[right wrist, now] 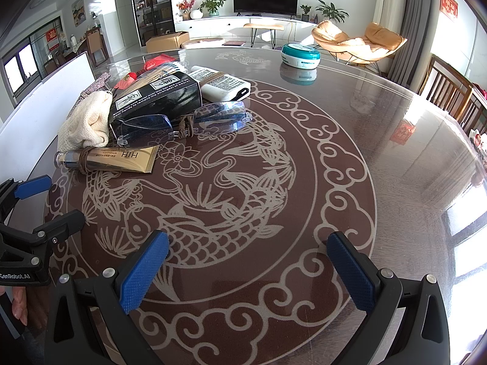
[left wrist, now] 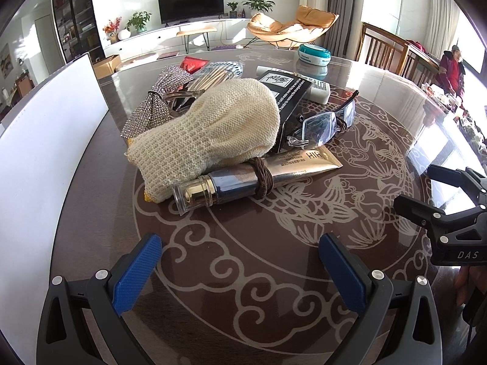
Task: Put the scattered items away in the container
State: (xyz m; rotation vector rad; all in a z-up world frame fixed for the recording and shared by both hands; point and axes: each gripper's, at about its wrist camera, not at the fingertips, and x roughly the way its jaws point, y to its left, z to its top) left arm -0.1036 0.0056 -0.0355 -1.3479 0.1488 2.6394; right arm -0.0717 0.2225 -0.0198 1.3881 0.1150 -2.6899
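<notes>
The round glass-topped counter (right wrist: pixel 350 97) carries everything, its koi pattern showing through a glossy, probably slippery surface. A white container (left wrist: pixel 45 158) stands along the counter's left edge, just beside the pile of scattered items. Largest in the pile is the cream knitted glove (left wrist: pixel 210 127), soft and light, likely best pinched at its bunched middle. Behind it lies the black box (right wrist: pixel 155 97), stiff with flat sides that should suit a squeeze across its width, and a white bottle (right wrist: pixel 225 83) touches its far end. The gold tube (left wrist: pixel 258 176), wrapped by a brown hair tie (left wrist: pixel 263 179), lies nearest; it looks squashy, so the firmer cap end seems the safer hold. The rimless glasses (right wrist: pixel 188 120) lean against the box and appear fragile, best taken at the bridge. The left tongs (left wrist: pixel 240 270) and right tongs (right wrist: pixel 248 270) both hover released, holding nothing, short of the pile.
</notes>
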